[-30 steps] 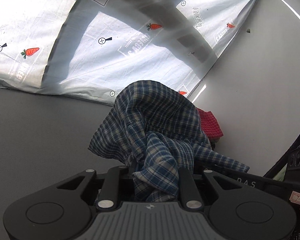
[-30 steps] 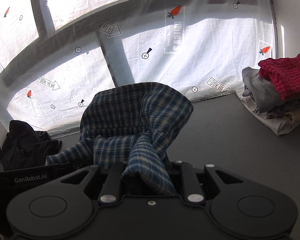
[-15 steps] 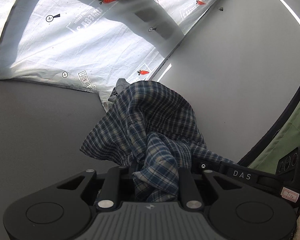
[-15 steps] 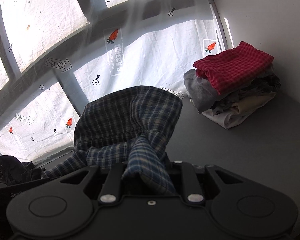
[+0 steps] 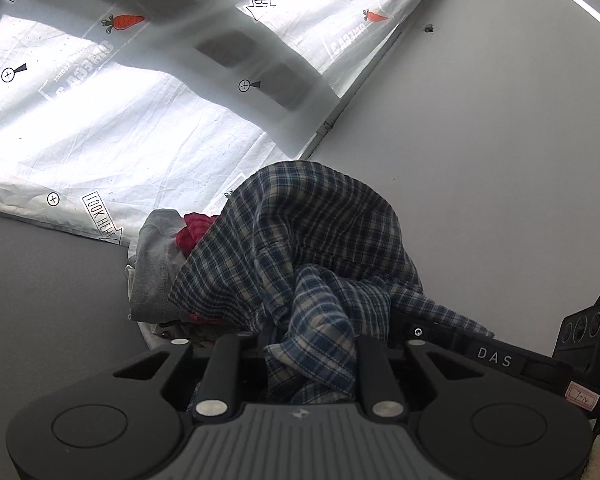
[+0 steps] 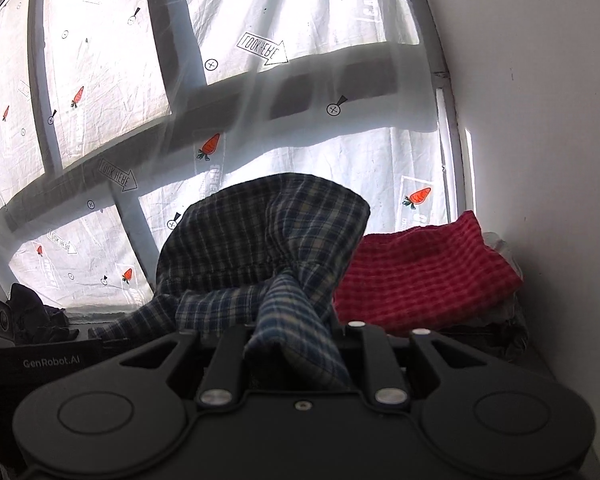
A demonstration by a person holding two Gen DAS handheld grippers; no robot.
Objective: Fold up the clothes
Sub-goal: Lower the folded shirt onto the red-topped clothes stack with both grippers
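Observation:
A folded blue plaid garment point(image 5: 320, 240) hangs bunched between both grippers. My left gripper point(image 5: 300, 344) is shut on one bunched edge of it, the fingertips hidden under the cloth. My right gripper point(image 6: 296, 332) is shut on the other edge of the plaid garment point(image 6: 268, 232). Just behind it, in the corner, stands a stack of folded clothes, with a red checked garment point(image 6: 424, 276) on top. In the left wrist view the stack's grey garment point(image 5: 152, 264) and a bit of the red one point(image 5: 194, 230) show to the left of the plaid.
A white printed sheet point(image 5: 100, 120) covers the window behind the grey table point(image 5: 40, 300). A plain wall point(image 5: 500, 160) closes the right side. A heap of dark clothes point(image 6: 36, 312) lies at the far left in the right wrist view.
Both grippers have carried the plaid garment sideways toward the corner. The stack with the red garment, earlier off to the side, now sits right behind the plaid cloth.

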